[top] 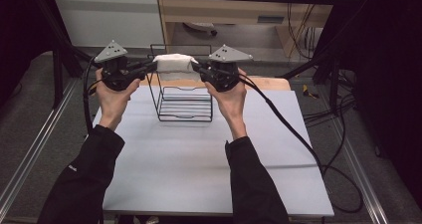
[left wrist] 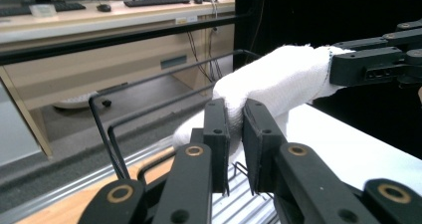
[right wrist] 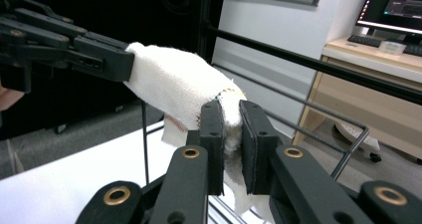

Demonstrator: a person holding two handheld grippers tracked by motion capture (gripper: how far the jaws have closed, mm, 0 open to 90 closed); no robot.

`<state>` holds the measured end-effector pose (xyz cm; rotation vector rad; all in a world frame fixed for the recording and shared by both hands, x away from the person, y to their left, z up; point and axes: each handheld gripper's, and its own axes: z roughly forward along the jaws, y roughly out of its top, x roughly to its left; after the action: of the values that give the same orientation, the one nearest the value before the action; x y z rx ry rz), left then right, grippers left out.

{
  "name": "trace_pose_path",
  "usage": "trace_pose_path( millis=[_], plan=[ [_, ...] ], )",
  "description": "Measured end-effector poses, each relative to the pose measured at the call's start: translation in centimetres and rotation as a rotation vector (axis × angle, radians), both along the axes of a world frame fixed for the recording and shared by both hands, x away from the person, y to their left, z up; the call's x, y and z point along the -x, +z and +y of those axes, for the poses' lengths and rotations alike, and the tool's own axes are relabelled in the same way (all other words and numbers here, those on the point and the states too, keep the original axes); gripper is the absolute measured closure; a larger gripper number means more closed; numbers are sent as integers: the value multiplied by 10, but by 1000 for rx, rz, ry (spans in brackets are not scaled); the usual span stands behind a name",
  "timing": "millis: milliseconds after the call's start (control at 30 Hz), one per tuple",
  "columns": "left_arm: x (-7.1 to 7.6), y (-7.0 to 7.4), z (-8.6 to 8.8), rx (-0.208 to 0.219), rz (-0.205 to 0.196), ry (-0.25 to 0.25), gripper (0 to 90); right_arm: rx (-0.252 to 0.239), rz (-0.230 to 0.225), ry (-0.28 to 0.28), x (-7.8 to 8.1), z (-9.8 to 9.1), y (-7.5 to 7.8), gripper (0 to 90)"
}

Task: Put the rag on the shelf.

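1. Sleeves and forearms nearest, entering from 6 o'clock in the high view, each hand carrying a gripper toward 12 o'clock.
2. Left gripper (top: 147, 66) pinched narrow on 1 end of the cloth (top: 173, 64); same grip close up in the left gripper view (left wrist: 236, 129), fabric squeezed between both pads.
3. Right gripper (top: 197, 67) likewise clamped on the opposite end; pads (right wrist: 254, 134) biting a bunched corner in the right gripper view.
4. Cloth (right wrist: 176, 87) stretched between the 2 grippers, folded, held just above the rack's top rail, at 12 o'clock from table centre.
5. Rack (top: 184, 106): black wire frame standing upright on the table (top: 209, 174), directly under the cloth.
6. Step in hand, as judged: carrying the cloth to drape over the rack's top bar.
7. Next move calls for lowering both ends evenly, keeping the fold centred on the bar, then opening both grips only once the cloth hangs by itself.
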<state>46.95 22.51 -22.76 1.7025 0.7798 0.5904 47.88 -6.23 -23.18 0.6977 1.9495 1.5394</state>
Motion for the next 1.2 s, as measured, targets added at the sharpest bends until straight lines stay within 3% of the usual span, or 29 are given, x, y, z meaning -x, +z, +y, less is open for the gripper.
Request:
trace_pose_path(
  millis=[367, 600, 867, 1067, 1200],
  plan=[
    [9, -9, 1, -36, 42, -10, 785, 23, 13, 7, 5, 0, -9, 817],
    [13, 12, 5, -49, 37, 15, 743, 37, 15, 12, 7, 1, -10, 817],
    [4, 28, 2, -6, 66, 35, 840, 51, 12, 8, 6, 1, -14, 816],
    [-9, 24, -13, -22, 111, 7, 896, 63, 7, 7, 6, 2, -16, 814],
    [-10, 14, -21, -56, 126, -13, 897, 67, 9, 10, 6, 1, -19, 810]
  ],
)
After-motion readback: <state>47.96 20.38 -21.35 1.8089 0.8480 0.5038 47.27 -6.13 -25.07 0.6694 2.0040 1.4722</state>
